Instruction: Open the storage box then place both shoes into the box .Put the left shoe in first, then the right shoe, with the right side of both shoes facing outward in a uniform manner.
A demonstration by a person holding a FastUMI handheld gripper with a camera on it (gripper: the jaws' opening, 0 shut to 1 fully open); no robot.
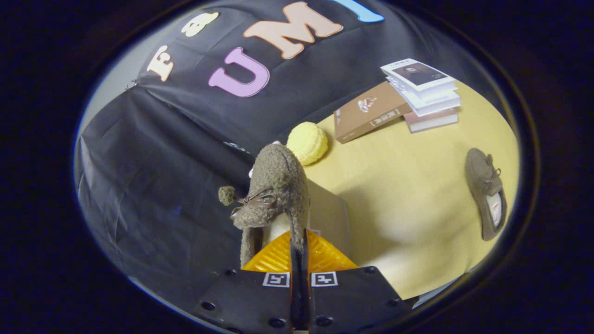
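- While my tool (pixel 300 250) is clamped on one brown shoe's (pixel 274 195) collar, holding it aloft, I judge I'm carrying it boxward.
- Second shoe (pixel 485 197) lies well apart on the yellow surface (pixel 408 185).
- Next: lower it in, right side outward.

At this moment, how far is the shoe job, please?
In hand: the gripper is shut on one fuzzy brown shoe with a bow and pompom, lifted. Left: the second brown shoe lies on the yellow table, not yet picked. Whether the storage box is open, I cannot tell.
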